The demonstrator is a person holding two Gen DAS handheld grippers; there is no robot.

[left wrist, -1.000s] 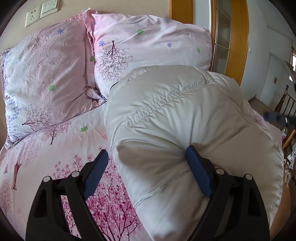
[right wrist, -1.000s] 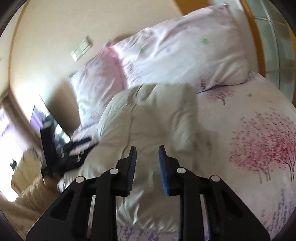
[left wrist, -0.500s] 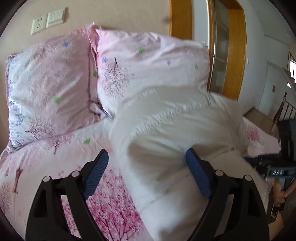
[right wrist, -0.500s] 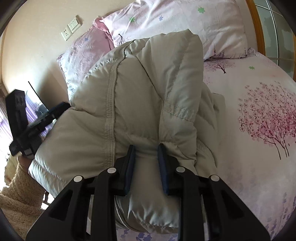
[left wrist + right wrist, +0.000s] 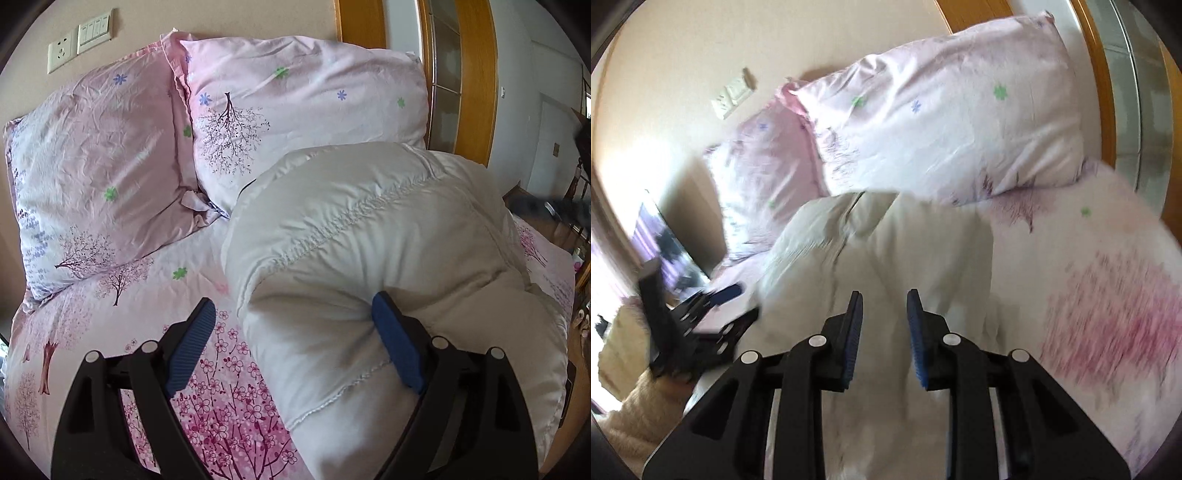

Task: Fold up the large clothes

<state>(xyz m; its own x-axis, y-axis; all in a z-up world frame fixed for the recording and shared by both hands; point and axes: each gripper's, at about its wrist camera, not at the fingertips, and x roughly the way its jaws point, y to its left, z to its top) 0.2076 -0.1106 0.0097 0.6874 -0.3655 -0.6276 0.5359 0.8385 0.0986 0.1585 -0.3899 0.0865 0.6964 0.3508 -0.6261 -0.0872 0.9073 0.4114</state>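
The padded jacket (image 5: 388, 258) lies in a puffy heap on the bed (image 5: 110, 314), its upper end against the right pillow (image 5: 295, 103) at 12 o'clock. In the left wrist view it fills the centre and the 3 to 5 o'clock sector.

Left gripper (image 5: 295, 343): jaws wide apart. The right pad presses into the jacket's near edge, denting the fabric; the left pad stands clear over the flowered sheet at 7 o'clock. Nothing is clamped between them.

Right gripper (image 5: 884, 339): jaws narrow, with a small gap between the pads. The jacket (image 5: 886, 251) lies under and beyond the tips. This view is blurred, so whether fabric is pinched cannot be told.

In the right wrist view the left gripper (image 5: 713, 306) appears at 9 o'clock, carried by a fleecy cream sleeve (image 5: 639, 417). A second pillow (image 5: 96, 166) lies at 10 o'clock in the left wrist view, below wall switches (image 5: 79, 37).
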